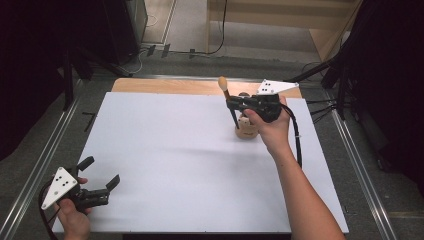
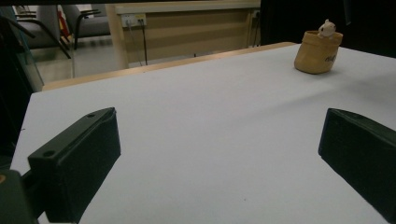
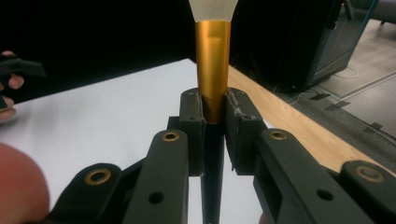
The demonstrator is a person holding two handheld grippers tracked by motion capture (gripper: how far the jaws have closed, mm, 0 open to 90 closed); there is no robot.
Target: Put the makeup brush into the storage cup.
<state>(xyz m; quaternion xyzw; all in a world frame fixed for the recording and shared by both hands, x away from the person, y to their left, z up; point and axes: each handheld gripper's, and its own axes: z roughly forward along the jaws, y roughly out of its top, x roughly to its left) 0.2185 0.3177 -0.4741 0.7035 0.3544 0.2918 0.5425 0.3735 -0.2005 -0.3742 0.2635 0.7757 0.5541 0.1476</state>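
Right gripper [image 3: 214, 116] fingers clamped on brush [image 3: 212, 70]; left gripper [image 2: 219, 154] fingers wide apart, empty.

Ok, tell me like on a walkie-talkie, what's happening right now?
Right gripper shut on brush, upright above the tan holder. Left gripper open, idle at near corner. White table between them bare.

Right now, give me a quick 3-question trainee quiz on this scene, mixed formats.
1. True or false: the left tongs are shut on the brush.
2. The right tongs grip the makeup brush at: A) the bristles B) where gold ferrule meets black handle C) the handle's bottom end.
3. Fill in: the brush's lower end points down at the tan ___ holding a small figure.

Key: 1 false, they are open and empty. 2 B. 3 pot.
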